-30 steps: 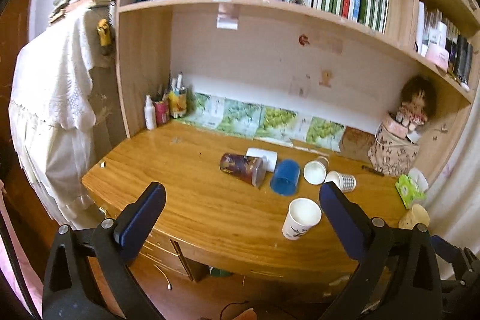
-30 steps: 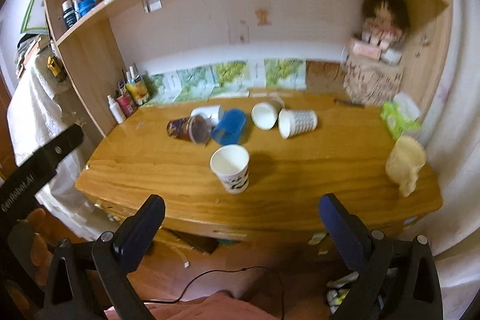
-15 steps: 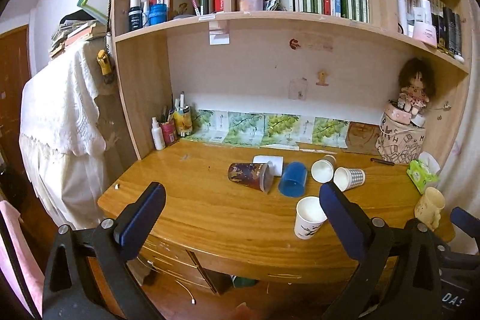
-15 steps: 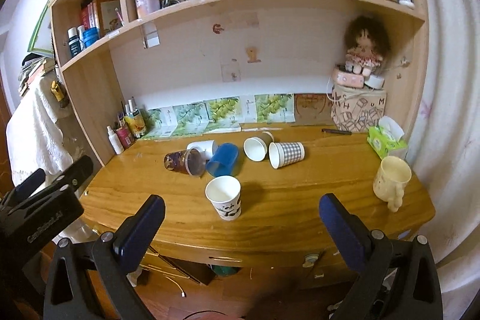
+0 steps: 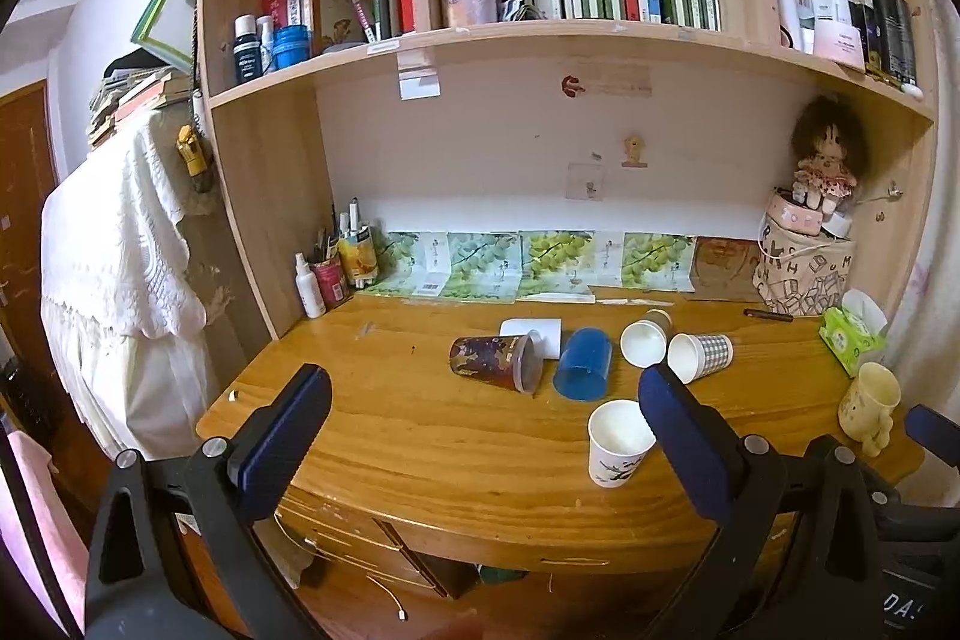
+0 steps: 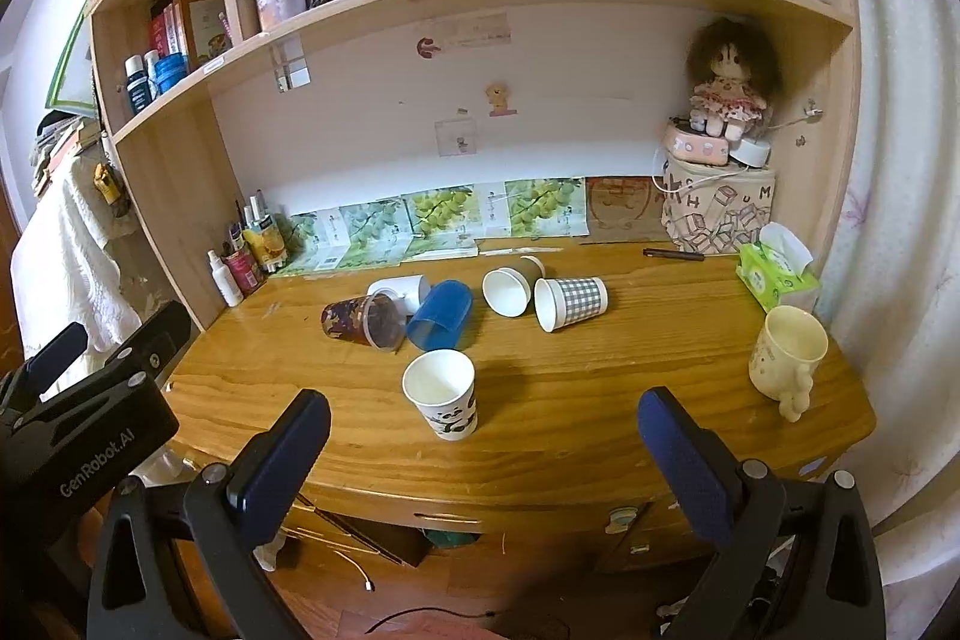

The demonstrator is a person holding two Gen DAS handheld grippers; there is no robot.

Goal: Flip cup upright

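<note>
Panda paper cup [image 6: 443, 392] upright near table [image 6: 600, 400] edge; five cups lie tipped behind; both hand-held grippers [image 5: 480, 412] [image 6: 480, 436] released, empty

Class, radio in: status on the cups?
Both claws open, empty, short of desk. Panda cup upright; five cups lying behind it. Nothing blocking.

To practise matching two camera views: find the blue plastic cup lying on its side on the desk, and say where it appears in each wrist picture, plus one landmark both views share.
Left wrist view: the blue cup lies right of centre, between the dark patterned cup and the brown paper cup.
Right wrist view: the blue cup lies left of centre, behind the upright panda cup.
Shared landmark: the doll at the desk's right rear.
</note>
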